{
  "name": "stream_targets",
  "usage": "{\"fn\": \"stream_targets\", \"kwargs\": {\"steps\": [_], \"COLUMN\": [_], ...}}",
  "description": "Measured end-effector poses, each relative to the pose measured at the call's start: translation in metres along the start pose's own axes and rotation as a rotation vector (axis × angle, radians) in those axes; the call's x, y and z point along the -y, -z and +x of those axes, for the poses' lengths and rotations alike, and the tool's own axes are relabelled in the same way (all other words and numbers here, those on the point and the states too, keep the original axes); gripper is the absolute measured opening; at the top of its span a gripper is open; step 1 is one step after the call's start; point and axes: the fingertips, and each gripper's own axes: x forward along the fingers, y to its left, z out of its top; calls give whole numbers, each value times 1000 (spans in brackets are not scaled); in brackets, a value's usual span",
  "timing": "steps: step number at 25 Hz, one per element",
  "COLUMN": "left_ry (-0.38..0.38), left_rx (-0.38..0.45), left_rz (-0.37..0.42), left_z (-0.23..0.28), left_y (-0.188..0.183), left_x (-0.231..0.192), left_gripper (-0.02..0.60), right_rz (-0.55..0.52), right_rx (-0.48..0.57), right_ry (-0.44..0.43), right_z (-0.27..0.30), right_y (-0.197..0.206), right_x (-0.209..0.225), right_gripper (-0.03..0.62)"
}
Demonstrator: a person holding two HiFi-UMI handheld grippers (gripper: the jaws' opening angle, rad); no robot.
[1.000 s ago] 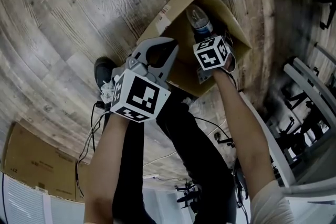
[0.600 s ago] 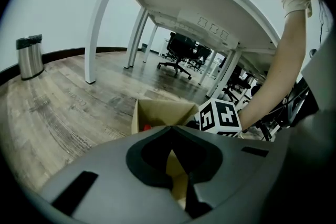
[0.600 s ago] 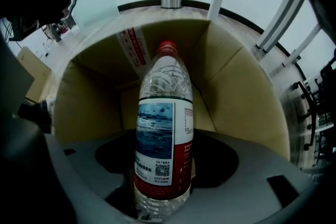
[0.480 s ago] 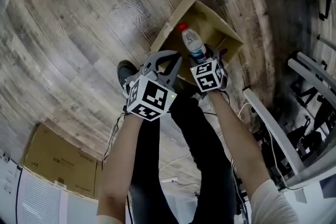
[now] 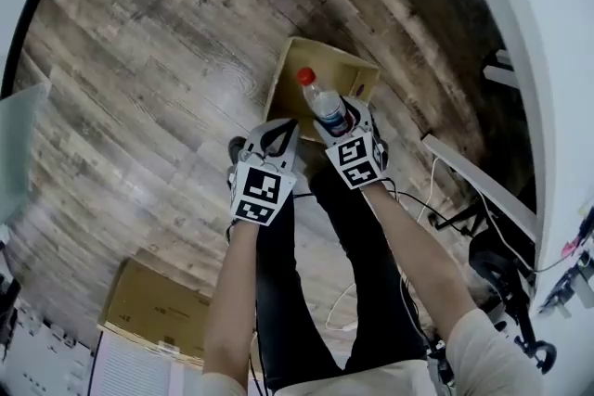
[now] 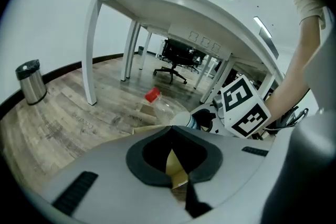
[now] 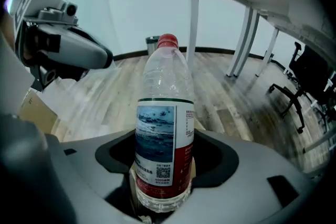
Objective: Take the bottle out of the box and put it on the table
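Big white table (image 6: 173,2) up top, wood floor (image 5: 139,88) below, and the open cardboard box (image 5: 353,77) sits on that floor under the person's hands. Left gripper (image 5: 278,125) hangs just beside the right one, tips pressed together on nothing. Right gripper (image 7: 163,176) is clamped round the lower body of the bottle (image 7: 163,128) (clear plastic, blue-and-red label). It's held over the box, not on the table, with its red cap (image 5: 304,76) pointing away.

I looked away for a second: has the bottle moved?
Yes. The bottle, held in the right gripper, has been lifted up, away from the cardboard box on the floor.
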Motion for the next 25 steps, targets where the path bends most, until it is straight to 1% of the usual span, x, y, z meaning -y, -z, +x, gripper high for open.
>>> {"fn": "stream_targets", "kwargs": {"steps": [5,8,11,15,17,19,22,25], "left_ry": [31,54,66,102,115,134,166,200], "left_rx": [12,6,17,17,11,21,65,94], "left_rz": [55,85,114,167,211,245,263,294], "left_z": [-33,-52,-72,-105,-119,-129,-138,-140], "left_y": [-74,-128,-183,-242,-270,-303,-348,-380], "left_x": [30,42,69,129,159,187,233,278], "left_gripper": [14,14,14,14,14,14,14,14], "right_rz": [60,75,91,147,166,179,199,233], "right_rx": [137,199,265,359,406,455,526,580], "right_ry": [34,42,50,52,56,70,110,153], "right_z": [-90,-148,-219,-322,-371,-412,-471,-519], "right_y": [-58,-95,-122,-141,-149,-158,-163,-156], "right_x": [4,8,16,8,6,14,34,51], "right_gripper": [308,308,308,308,310,310,310,310]}}
